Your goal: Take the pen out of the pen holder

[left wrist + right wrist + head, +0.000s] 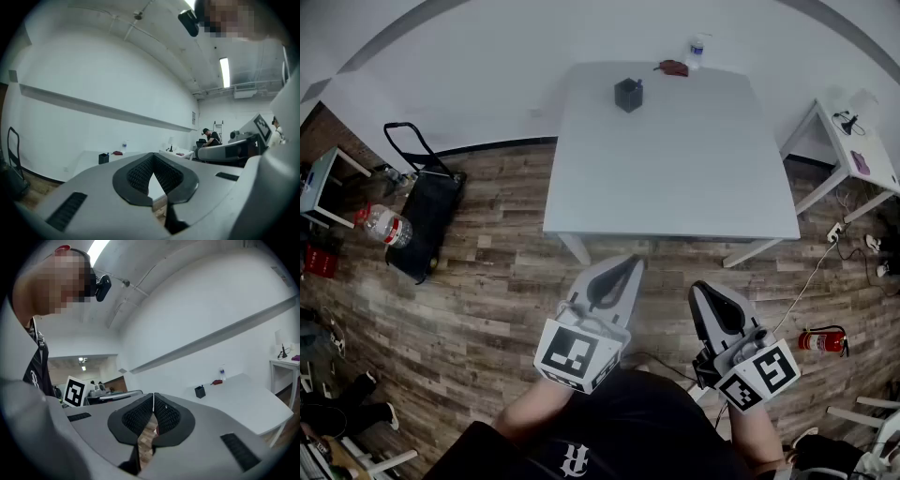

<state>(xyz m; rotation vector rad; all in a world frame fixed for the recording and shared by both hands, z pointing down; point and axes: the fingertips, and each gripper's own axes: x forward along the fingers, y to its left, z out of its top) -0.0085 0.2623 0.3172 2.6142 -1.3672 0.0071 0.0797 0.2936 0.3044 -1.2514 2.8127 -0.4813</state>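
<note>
A person is standing on a wood-plank floor (487, 300), a little way back from a white table (675, 178), and is holding a gripper in each hand in front of the body. The left gripper (632, 261) is pointing toward the table's near edge. Its jaws are pressing together tip against tip, with nothing between them. The right gripper (700, 286) is hanging near it without touching it. Its jaws are likewise closed on each other and gripping nothing. Both grippers are hovering over the floor, short of the table.

The pen holder (628, 95), a small dark square cup, is standing upright near the far edge of the table, well apart from both grippers. The pen inside it is too small to make out. Beyond the holder, at the table's far edge, a small red object (672, 67) is lying just beside a clear water bottle (697, 49), which is standing upright.

To the left of the table, a black hand cart (427, 220) is sitting on the floor, with a large water jug (386, 226) lying beside it. To the right, a white side table (862, 141) is standing by the wall. A red fire extinguisher (822, 339) is lying on the floor, off to the right of the right gripper.
</note>
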